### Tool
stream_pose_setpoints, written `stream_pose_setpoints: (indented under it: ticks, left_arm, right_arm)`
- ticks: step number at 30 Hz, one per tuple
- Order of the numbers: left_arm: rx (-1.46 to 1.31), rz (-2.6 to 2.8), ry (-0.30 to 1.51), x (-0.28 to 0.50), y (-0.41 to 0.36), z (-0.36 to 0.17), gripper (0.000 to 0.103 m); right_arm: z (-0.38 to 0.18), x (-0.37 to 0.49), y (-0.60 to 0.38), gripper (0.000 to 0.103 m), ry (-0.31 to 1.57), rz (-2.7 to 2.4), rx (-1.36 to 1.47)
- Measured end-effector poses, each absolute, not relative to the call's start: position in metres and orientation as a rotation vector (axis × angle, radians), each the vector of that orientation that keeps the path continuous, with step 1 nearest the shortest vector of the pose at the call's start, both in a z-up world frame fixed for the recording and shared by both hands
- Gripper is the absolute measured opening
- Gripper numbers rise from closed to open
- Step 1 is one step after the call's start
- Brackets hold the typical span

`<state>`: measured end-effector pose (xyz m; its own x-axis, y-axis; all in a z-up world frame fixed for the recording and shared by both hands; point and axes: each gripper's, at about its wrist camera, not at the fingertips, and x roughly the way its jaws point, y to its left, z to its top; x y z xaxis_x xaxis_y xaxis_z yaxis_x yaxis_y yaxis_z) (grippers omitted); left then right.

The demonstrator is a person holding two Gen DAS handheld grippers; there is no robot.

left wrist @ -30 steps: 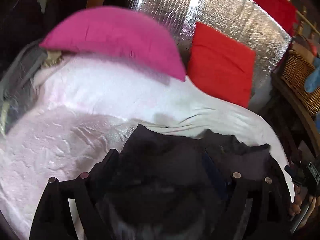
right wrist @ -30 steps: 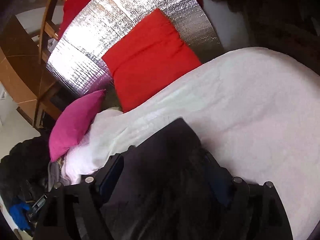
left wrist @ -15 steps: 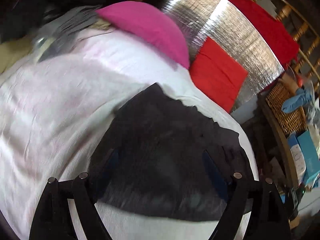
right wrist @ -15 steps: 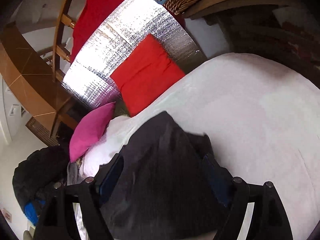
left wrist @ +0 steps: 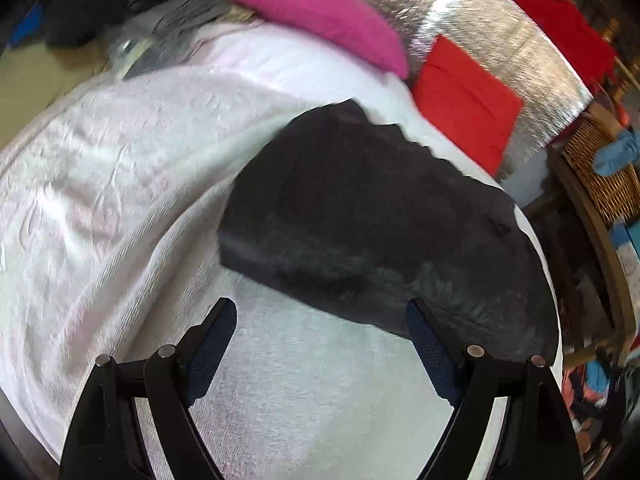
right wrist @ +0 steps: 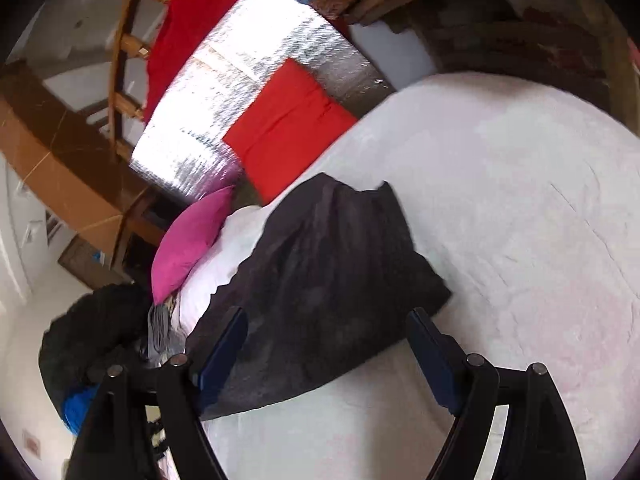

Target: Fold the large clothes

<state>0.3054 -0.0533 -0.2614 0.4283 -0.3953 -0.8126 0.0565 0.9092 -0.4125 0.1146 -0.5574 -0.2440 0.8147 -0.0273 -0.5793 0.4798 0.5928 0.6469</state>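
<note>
A: Which containers are showing, and what are they holding?

B: A wicker basket [left wrist: 600, 172] is sitting at the right edge of the left wrist view, with a blue cloth [left wrist: 618, 152] lying in it. Nothing more of its contents is readable.

A: Where is the garment lying?

B: The dark garment [left wrist: 372, 232] is lying in a folded bundle on the white bedspread [left wrist: 100, 184], in front of the pink pillow [left wrist: 320, 16] and the red cushion [left wrist: 464, 96], which is leaning against the silver foil panel [left wrist: 500, 28].

A: How are the tongs standing?

B: The left gripper [left wrist: 320, 340] is standing wide, holding nothing; bare bedspread is showing between its fingers, just short of the garment's near edge. The right gripper [right wrist: 328, 348] is also standing wide, holding nothing, with the garment's near edge showing between its fingers.
</note>
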Motion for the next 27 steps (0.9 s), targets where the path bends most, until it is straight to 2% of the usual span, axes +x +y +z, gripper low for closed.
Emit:
stream_pose_setpoints:
  ticks: [12, 27]
  left_arm:
    - [-0.632, -0.322, 1.250, 0.328, -0.035, -0.309, 0.086]
    - [-0.683, -0.299, 1.225, 0.352, -0.065, -0.319, 0.086]
  right_arm:
    - [-0.298, 0.130, -0.566, 0.084, 0.625, -0.279, 1.174]
    - [-0.322, 0.162, -0.574, 0.085, 0.617, -0.343, 1.186]
